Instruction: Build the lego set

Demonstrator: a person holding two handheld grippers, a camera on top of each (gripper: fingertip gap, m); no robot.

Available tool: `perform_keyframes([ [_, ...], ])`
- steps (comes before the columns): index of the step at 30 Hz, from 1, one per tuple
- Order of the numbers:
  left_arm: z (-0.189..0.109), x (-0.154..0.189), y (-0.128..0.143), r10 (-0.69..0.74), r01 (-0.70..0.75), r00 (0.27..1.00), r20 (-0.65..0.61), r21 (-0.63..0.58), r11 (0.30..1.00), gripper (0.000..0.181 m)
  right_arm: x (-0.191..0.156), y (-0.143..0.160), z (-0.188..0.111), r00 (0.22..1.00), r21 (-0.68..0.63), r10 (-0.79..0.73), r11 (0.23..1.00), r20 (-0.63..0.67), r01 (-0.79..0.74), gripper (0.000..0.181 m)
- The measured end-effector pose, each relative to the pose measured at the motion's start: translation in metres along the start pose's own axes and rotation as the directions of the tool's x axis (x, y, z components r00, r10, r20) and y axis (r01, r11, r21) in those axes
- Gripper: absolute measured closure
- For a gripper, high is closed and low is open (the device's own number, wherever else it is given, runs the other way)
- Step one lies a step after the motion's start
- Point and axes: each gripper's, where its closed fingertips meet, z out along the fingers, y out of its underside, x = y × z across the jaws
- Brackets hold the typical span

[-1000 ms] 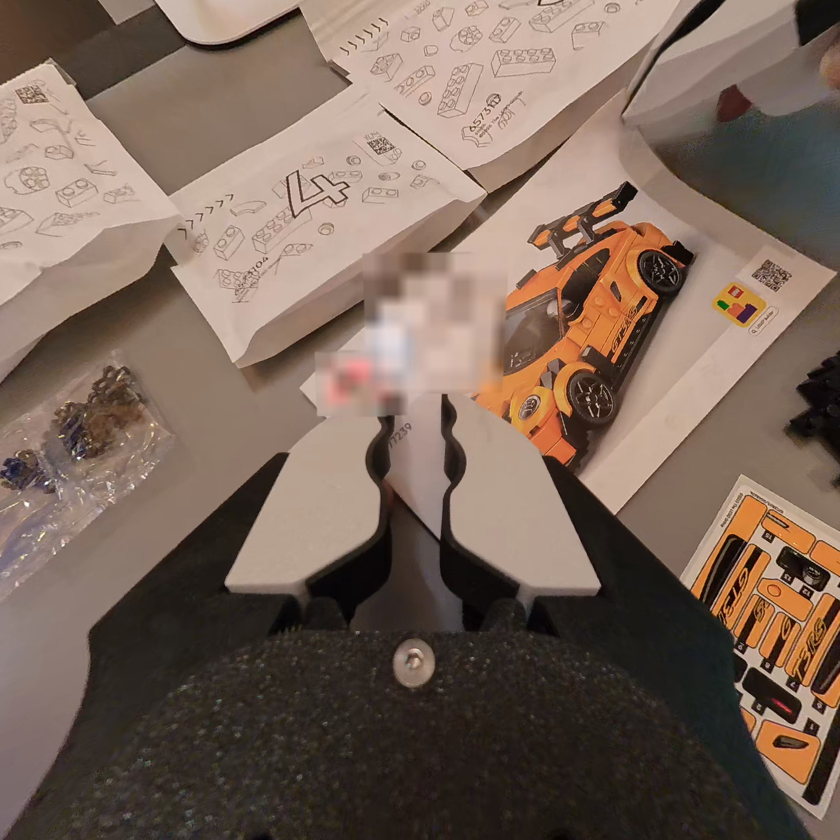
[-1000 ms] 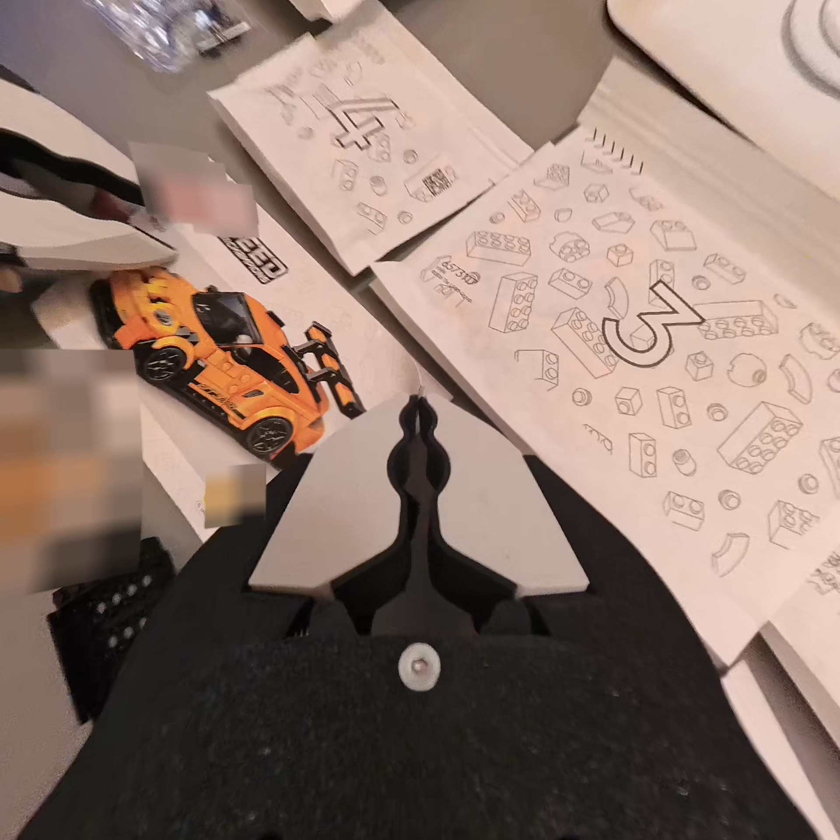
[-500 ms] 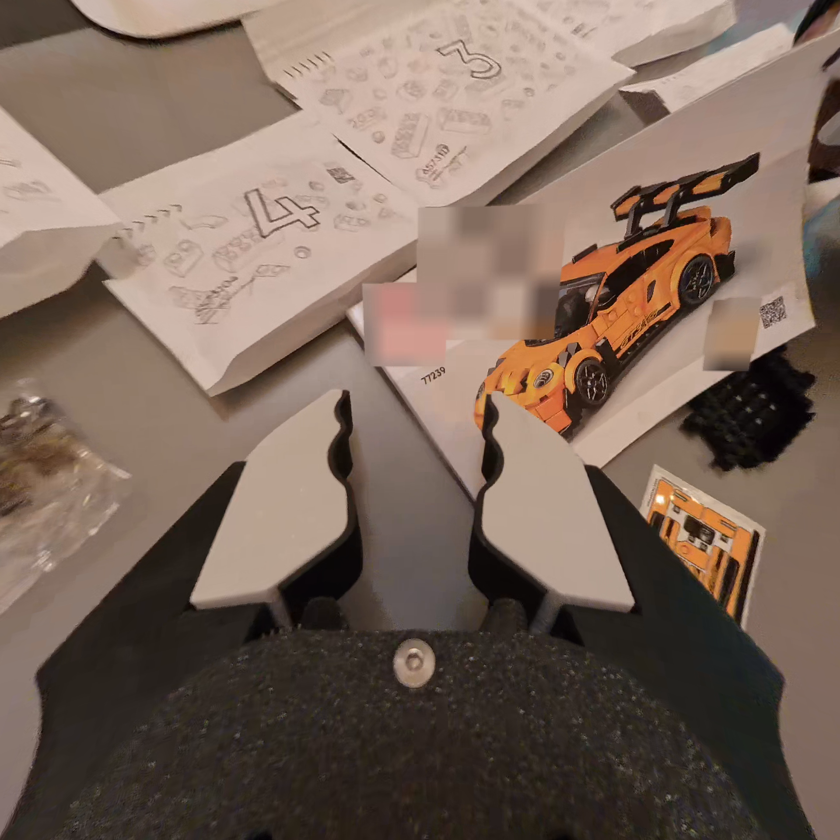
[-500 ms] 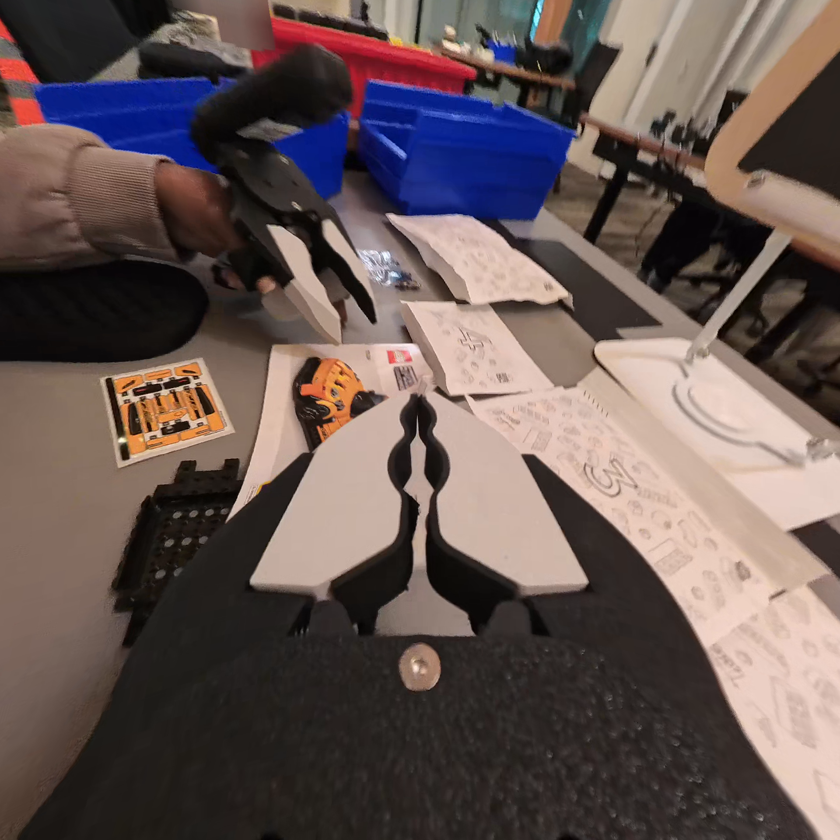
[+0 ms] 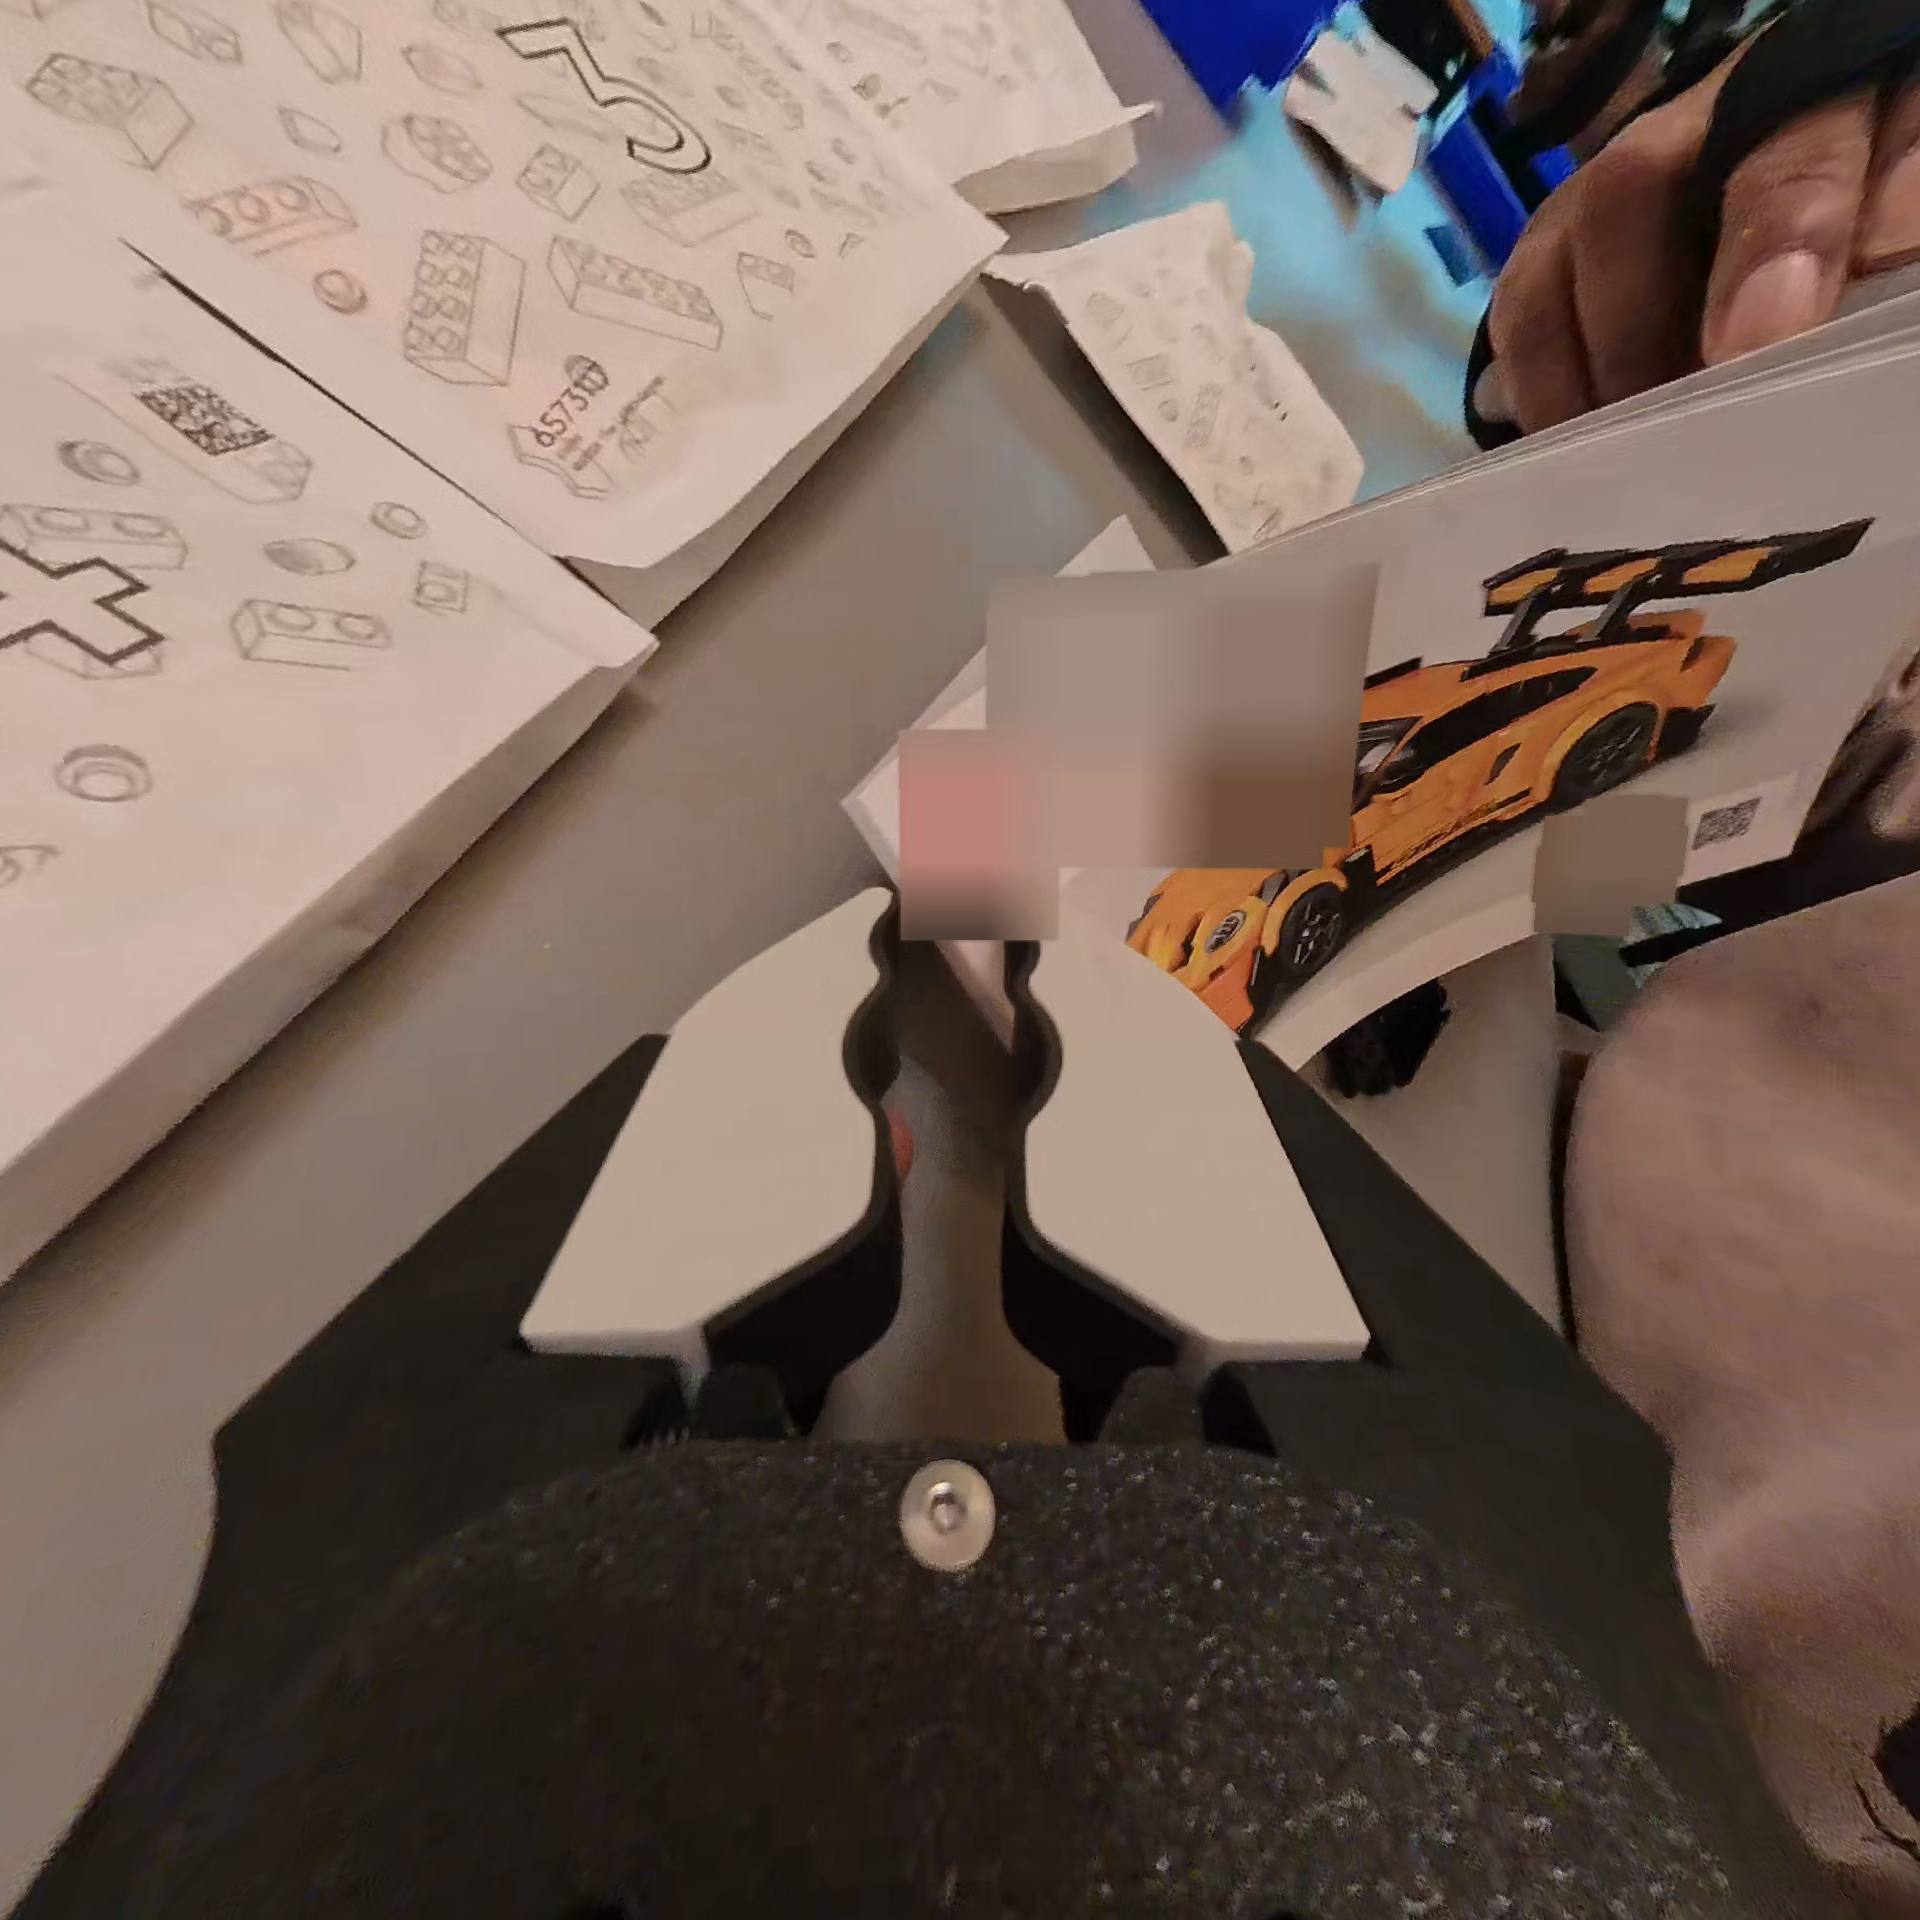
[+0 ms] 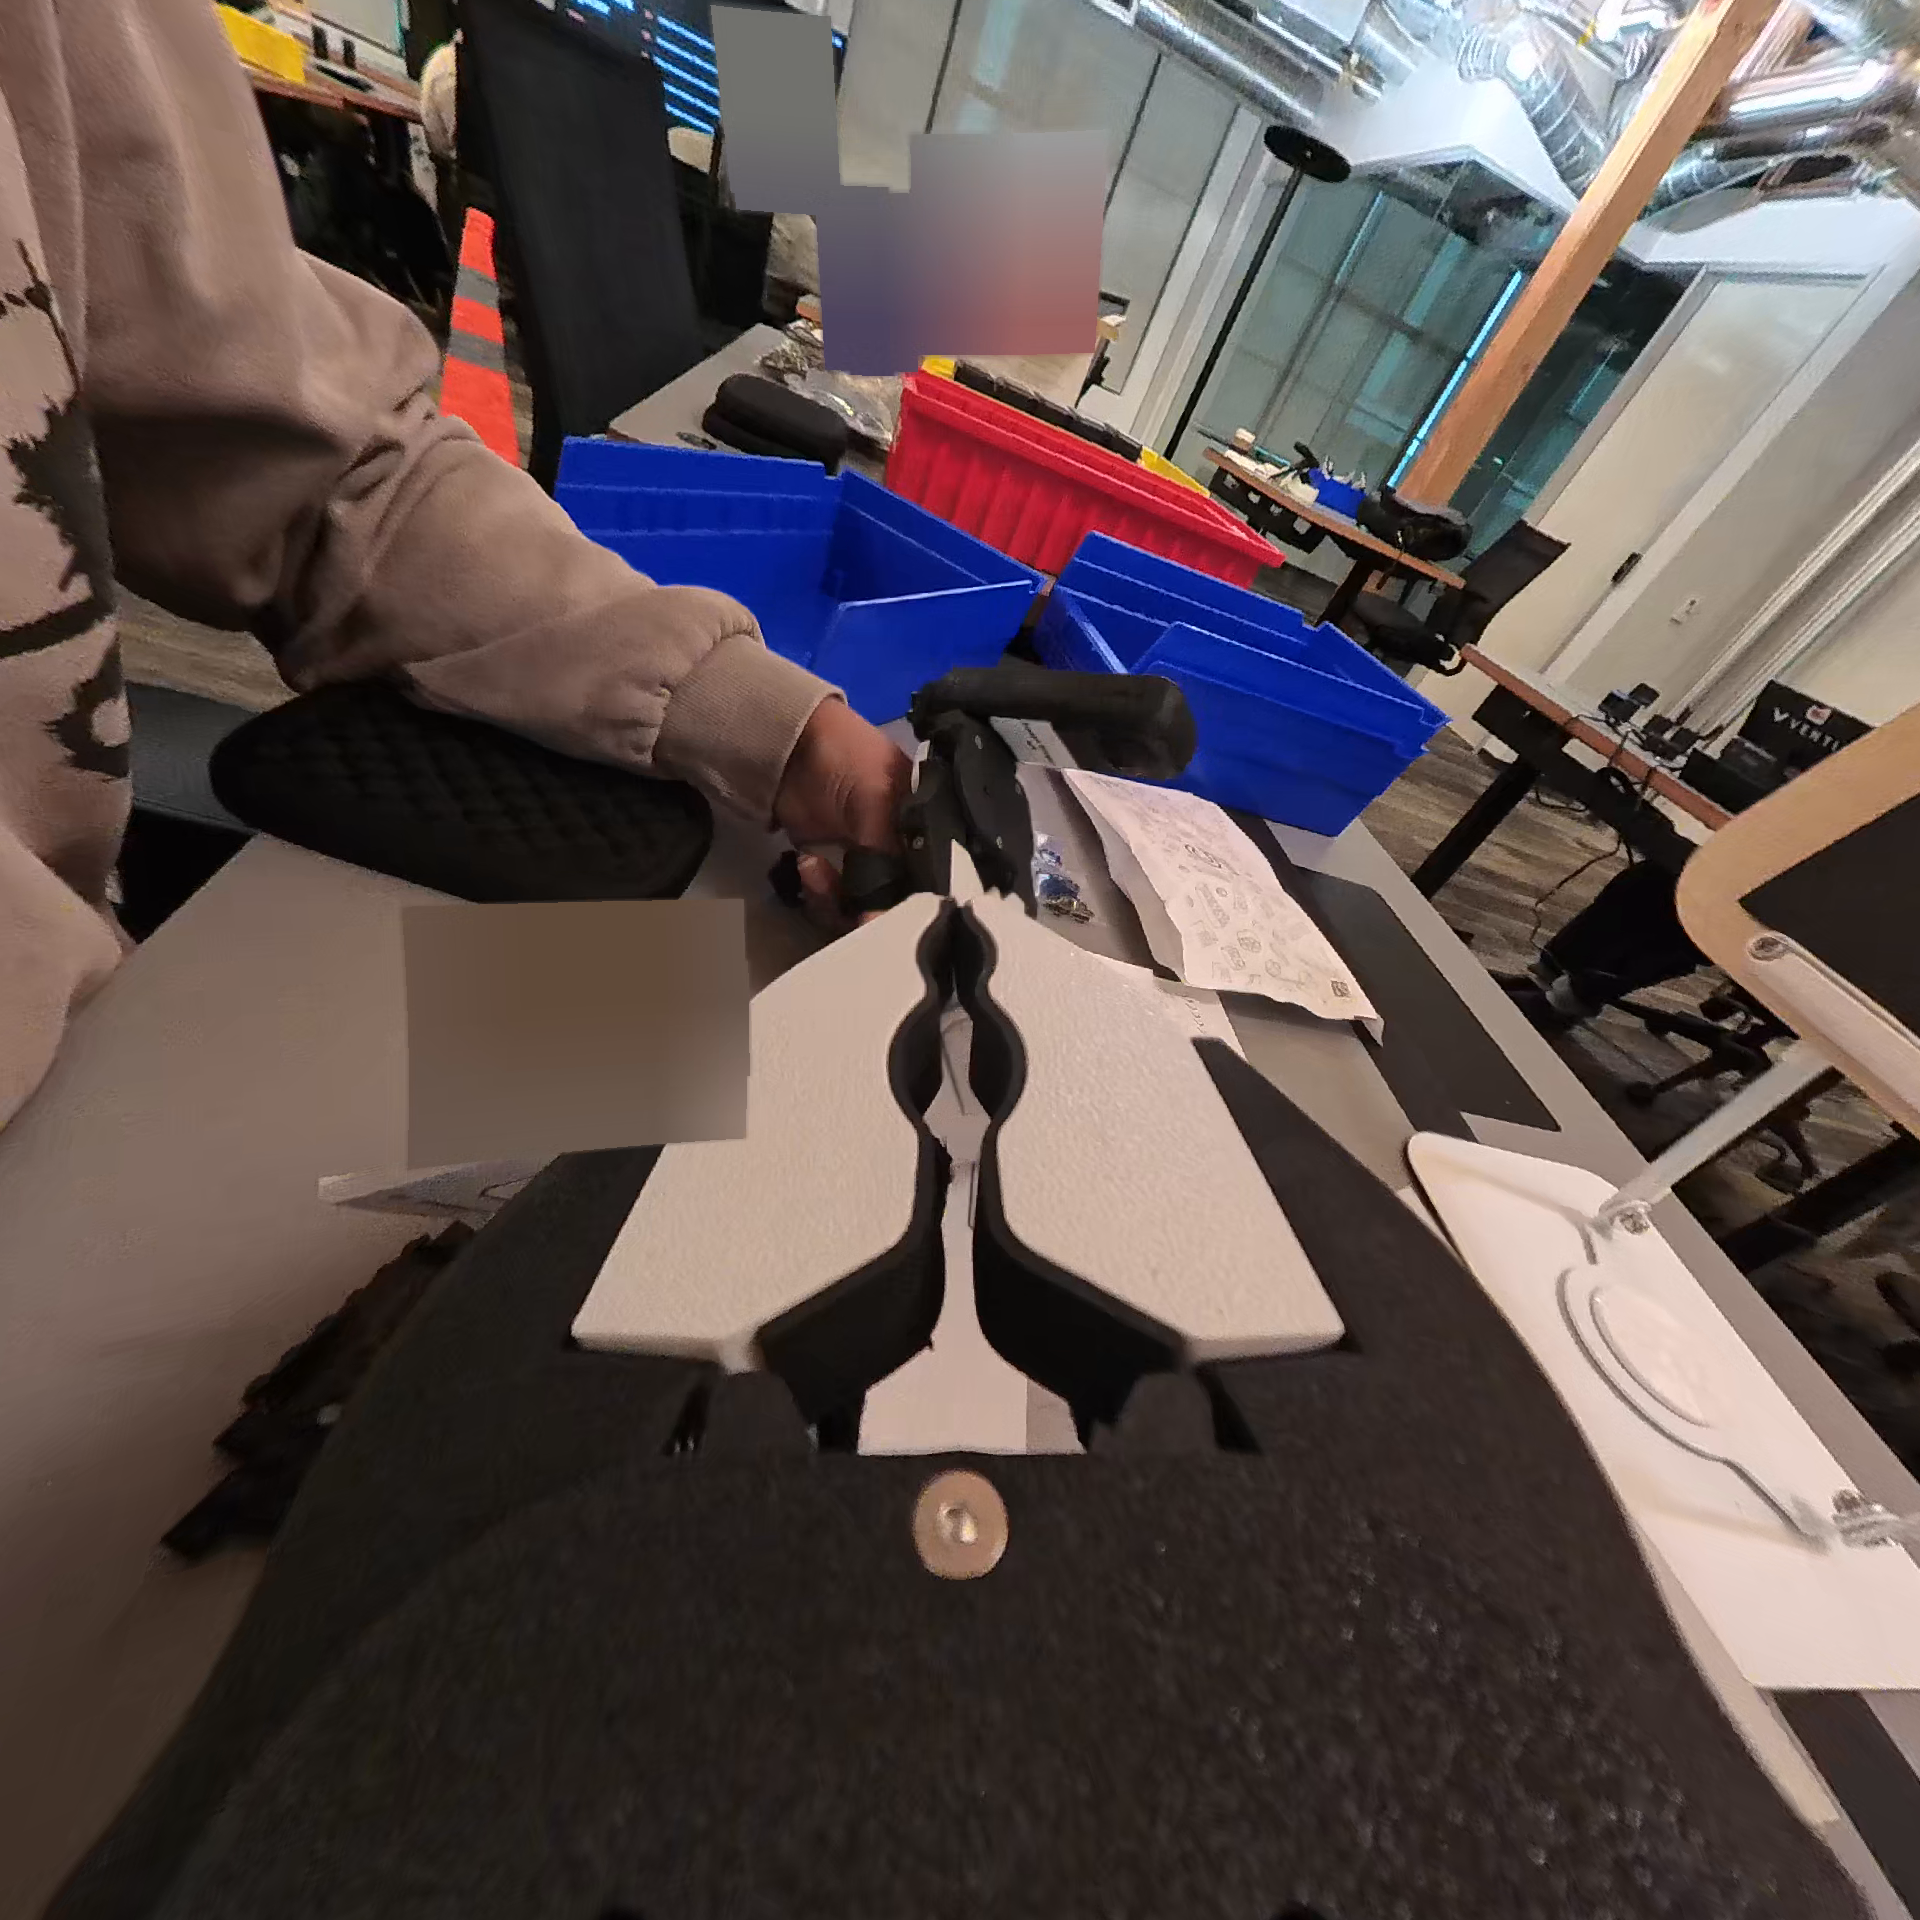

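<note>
looks like the booklet-opening step: right gripper (image 6: 958, 920) pinches the instruction booklet (image 5: 1455, 748) cover, left gripper (image 5: 951, 940) is spread at its corner. next it probably needs flattening.

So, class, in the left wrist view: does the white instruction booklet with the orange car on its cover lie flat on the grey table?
No: the white instruction booklet is lifted and curved, its far edge held up off the grey table.
</note>
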Motion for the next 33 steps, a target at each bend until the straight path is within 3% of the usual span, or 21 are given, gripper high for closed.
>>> perform_keyframes([
  [3, -0.005, 0.005, -0.012, 0.052, -0.054, 0.998, 0.033, 0.071, 0.996, 0.172, 0.002, 0.002, -0.008, 0.999, 0.013, 0.028, 1.000, -0.022, -0.028, 0.181],
  [6, -0.018, 0.008, -0.030, 0.180, -0.198, 0.974, 0.138, 0.136, 0.971, 0.175, 0.009, 0.014, -0.018, 0.994, -0.017, 0.077, 0.997, -0.075, -0.078, 0.181],
  [10, -0.035, 0.025, -0.049, 0.426, -0.478, 0.860, 0.283, 0.150, 0.866, 0.176, 0.024, 0.051, -0.031, 0.975, -0.149, 0.147, 0.974, -0.169, -0.172, 0.180],
  [14, -0.040, 0.050, -0.055, 0.537, -0.606, 0.780, 0.322, 0.175, 0.776, 0.176, 0.027, 0.075, -0.022, 0.971, -0.348, 0.216, 0.907, -0.101, -0.238, 0.129],
  [18, -0.043, 0.067, -0.052, 0.573, -0.647, 0.755, 0.318, 0.224, 0.728, 0.176, 0.021, 0.097, 0.002, 0.961, -0.553, 0.269, 0.811, 0.061, -0.192, 0.110],
  [21, -0.048, 0.072, -0.052, 0.574, -0.657, 0.748, 0.332, 0.253, 0.710, 0.176, 0.016, 0.122, 0.021, 0.937, -0.661, 0.313, 0.737, 0.154, -0.138, 0.124],
  [23, -0.052, 0.070, -0.051, 0.562, -0.651, 0.751, 0.347, 0.249, 0.717, 0.176, 0.000, 0.122, 0.027, 0.879, -0.670, 0.404, 0.729, 0.254, -0.141, 0.173],
  [24, -0.055, 0.069, -0.051, 0.553, -0.650, 0.751, 0.361, 0.255, 0.716, 0.176, -0.001, 0.121, 0.029, 0.874, -0.670, 0.408, 0.730, 0.264, -0.138, 0.177],
  [28, -0.066, 0.067, -0.054, 0.487, -0.602, 0.786, 0.380, 0.295, 0.742, 0.176, 0.000, 0.101, 0.026, 0.846, -0.712, 0.442, 0.693, 0.298, -0.111, 0.178],
  [33, -0.075, 0.068, -0.073, 0.439, -0.598, 0.777, 0.451, 0.311, 0.739, 0.175, 0.038, 0.078, 0.013, 0.875, -0.779, 0.396, 0.626, 0.278, -0.036, 0.177],
])
